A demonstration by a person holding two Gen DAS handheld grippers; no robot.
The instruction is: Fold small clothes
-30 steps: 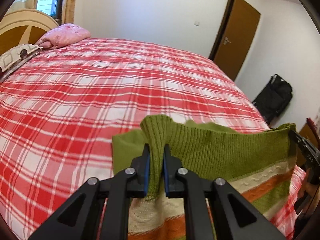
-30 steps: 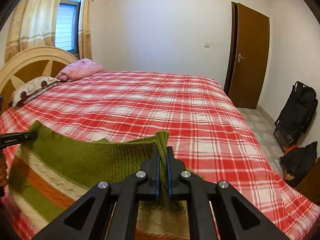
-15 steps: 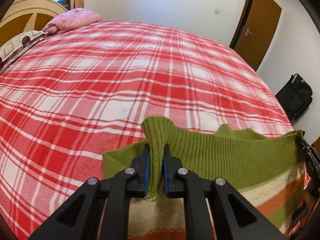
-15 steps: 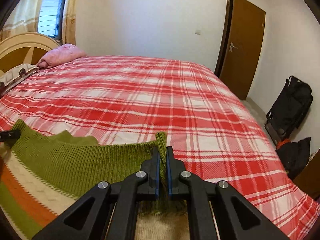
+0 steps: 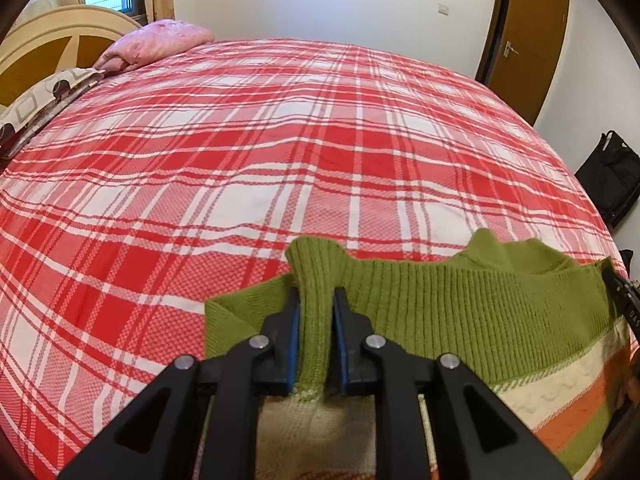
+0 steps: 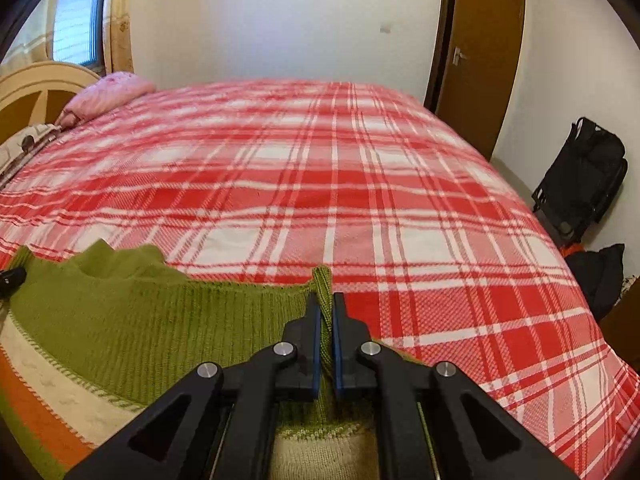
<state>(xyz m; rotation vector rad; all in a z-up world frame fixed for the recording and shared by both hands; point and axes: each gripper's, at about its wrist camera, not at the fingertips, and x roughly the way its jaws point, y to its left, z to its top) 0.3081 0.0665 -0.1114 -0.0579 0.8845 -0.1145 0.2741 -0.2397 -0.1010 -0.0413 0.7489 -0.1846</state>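
Note:
A small knitted sweater (image 5: pixel 472 304), green with cream and orange stripes, is stretched between my two grippers low over the red plaid bed (image 5: pixel 280 140). My left gripper (image 5: pixel 314 300) is shut on its green ribbed edge at the left corner. My right gripper (image 6: pixel 327 304) is shut on the opposite green corner of the sweater (image 6: pixel 140 312). The right gripper's tip shows at the right edge of the left wrist view (image 5: pixel 624 296). The sweater's lower part is hidden under the grippers.
A pink pillow (image 5: pixel 160 44) and a patterned pillow (image 5: pixel 44 96) lie by the headboard (image 5: pixel 44 44) at far left. A brown door (image 6: pixel 476 52) stands at the back right. Black bags (image 6: pixel 584 176) sit on the floor right of the bed.
Both grippers have carried the sweater forward and lower toward the bed surface. The sweater's top edge now sits flatter and its collar shows. Both grips are unchanged.

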